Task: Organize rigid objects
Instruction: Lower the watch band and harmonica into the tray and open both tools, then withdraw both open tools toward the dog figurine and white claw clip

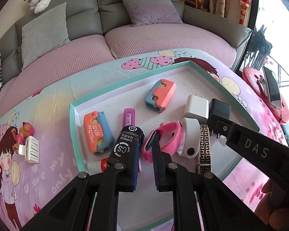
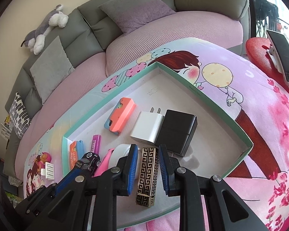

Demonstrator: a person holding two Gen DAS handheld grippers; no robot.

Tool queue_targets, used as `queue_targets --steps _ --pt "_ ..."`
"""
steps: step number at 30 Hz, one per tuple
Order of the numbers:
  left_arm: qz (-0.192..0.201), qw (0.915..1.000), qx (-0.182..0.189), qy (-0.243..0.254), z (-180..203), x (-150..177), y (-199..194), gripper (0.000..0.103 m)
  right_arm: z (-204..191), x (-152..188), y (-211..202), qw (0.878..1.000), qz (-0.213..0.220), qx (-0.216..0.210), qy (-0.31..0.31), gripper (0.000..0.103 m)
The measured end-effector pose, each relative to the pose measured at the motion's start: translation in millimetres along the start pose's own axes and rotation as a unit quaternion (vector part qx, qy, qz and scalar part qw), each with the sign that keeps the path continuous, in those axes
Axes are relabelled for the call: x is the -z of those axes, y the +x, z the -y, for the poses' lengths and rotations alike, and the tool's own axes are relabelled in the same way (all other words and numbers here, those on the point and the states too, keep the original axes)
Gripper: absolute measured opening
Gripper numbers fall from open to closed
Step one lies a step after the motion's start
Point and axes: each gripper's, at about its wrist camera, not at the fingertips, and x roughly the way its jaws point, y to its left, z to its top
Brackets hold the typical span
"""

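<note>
Left claw (image 1: 144,165) is gripping a black stamp (image 1: 128,144) against one pad, nearly closed, while the right claw (image 2: 148,171) is pinching a patterned gold-and-black case (image 2: 147,175) between blue pads. Both are sitting inside a teal-rimmed tray (image 2: 210,100). Farther off, at twelve o'clock from the case, a white charger (image 2: 147,128) and black adapter (image 2: 176,131) are lying side by side.

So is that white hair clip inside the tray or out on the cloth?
Out. The white hair clip lies on the printed cloth, left of the tray's green wall, beside a small toy figure.
</note>
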Motion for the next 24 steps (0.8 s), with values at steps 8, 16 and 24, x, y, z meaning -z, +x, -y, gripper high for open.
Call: queue_targets --steps 8,16,24 --pt "0.011 0.9998 -0.001 -0.014 -9.4 -2.0 -8.1 0.031 -2.2 -0.5 -2.3 1.000 0.005 -0.002 -0.002 0.024" --pt "0.028 0.9983 -0.012 -0.050 -34.9 -4.3 -21.3 0.047 -5.8 -1.0 -4.4 1.000 0.009 -0.006 -0.007 0.024" --pt "0.029 0.9911 -0.049 -0.120 -83.6 2.0 -23.6 0.059 -13.3 -0.1 -4.5 1.000 0.010 -0.008 -0.018 0.024"
